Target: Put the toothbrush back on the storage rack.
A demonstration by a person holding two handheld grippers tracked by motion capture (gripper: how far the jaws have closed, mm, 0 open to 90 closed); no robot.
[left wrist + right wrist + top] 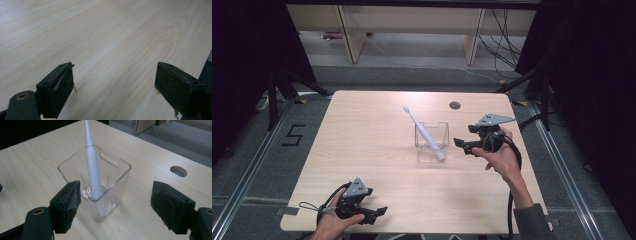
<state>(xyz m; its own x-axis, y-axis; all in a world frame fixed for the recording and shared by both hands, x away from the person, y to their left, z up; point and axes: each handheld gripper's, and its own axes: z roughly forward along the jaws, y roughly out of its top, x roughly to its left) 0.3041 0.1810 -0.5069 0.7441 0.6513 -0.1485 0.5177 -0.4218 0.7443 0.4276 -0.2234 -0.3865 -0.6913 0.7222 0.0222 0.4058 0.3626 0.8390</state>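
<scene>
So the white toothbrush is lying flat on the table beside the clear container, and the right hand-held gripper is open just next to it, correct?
Not quite. The white toothbrush is not lying flat beside the clear container: it stands inside it, leaning against the rim, as the right gripper view shows. The rest holds: the right hand-held gripper is open just next to the container, with nothing between its jaws.

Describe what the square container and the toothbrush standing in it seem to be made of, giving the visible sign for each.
Container: probably clear hard plastic, glossy; the table shows through its ribbed walls and the rim catches highlights. Toothbrush: likely white plastic, smooth and matt; it looks opaque, evenly coloured, with soft shading.
</scene>
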